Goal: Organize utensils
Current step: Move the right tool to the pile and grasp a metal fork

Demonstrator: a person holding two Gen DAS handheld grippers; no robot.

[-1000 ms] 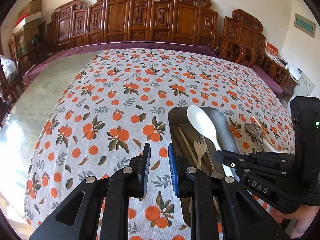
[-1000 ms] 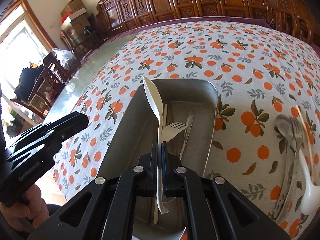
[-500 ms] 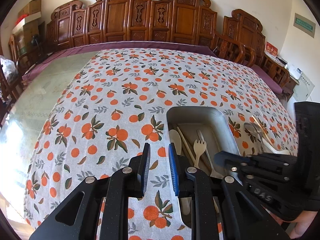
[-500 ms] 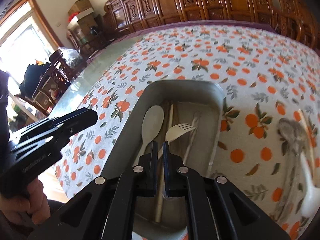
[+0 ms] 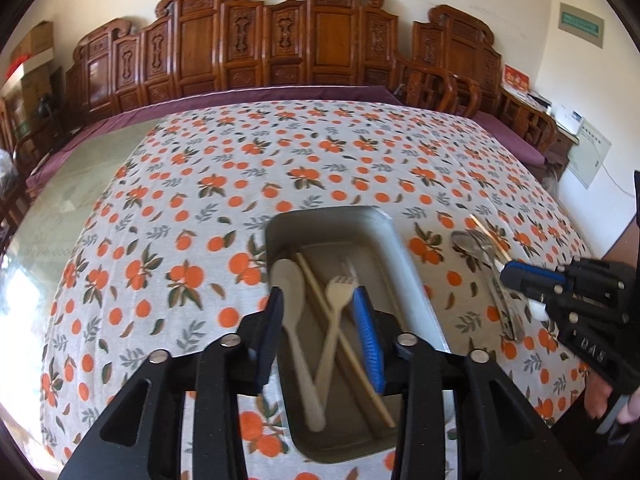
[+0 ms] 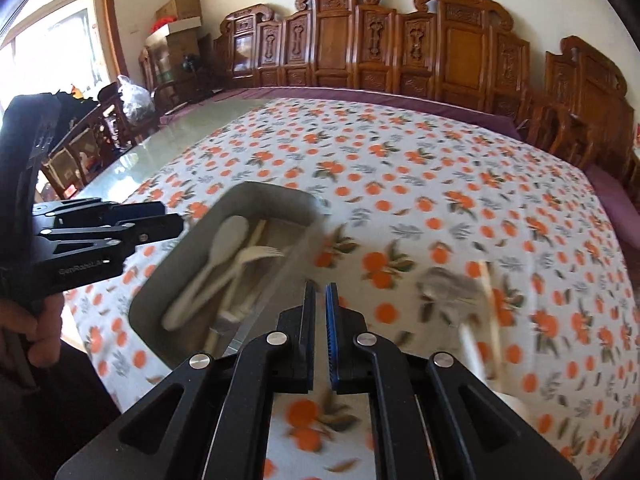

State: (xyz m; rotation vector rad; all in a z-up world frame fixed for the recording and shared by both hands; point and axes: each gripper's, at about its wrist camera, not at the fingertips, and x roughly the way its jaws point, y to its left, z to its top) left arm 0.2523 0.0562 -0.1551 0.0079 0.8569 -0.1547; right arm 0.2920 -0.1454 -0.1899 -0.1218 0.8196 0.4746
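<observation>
A grey metal tray (image 5: 412, 280) (image 6: 188, 248) sits on the orange-print tablecloth. In it lie a cream spoon (image 5: 290, 292) (image 6: 228, 236), a cream fork (image 5: 338, 292) (image 6: 256, 254), a wooden chopstick (image 5: 320, 296) and a metal utensil. My left gripper (image 5: 318, 300) is open and empty, hovering over the tray's near end. My right gripper (image 6: 319, 294) is nearly shut and empty, just right of the tray; it shows in the left wrist view (image 5: 520, 276). A pile of loose utensils (image 5: 484, 256) (image 6: 452, 284) with a metal spoon, chopsticks and a white spoon lies right of the tray.
The tablecloth (image 5: 280, 168) covers a long table with a bare glass strip (image 5: 60, 208) on the left. Carved wooden chairs (image 5: 280, 40) line the far side. The table's near edge lies just under both grippers.
The right gripper let the cream spoon go into the tray and swung right toward the loose pile. The left gripper moved right over the tray and opened wider.
</observation>
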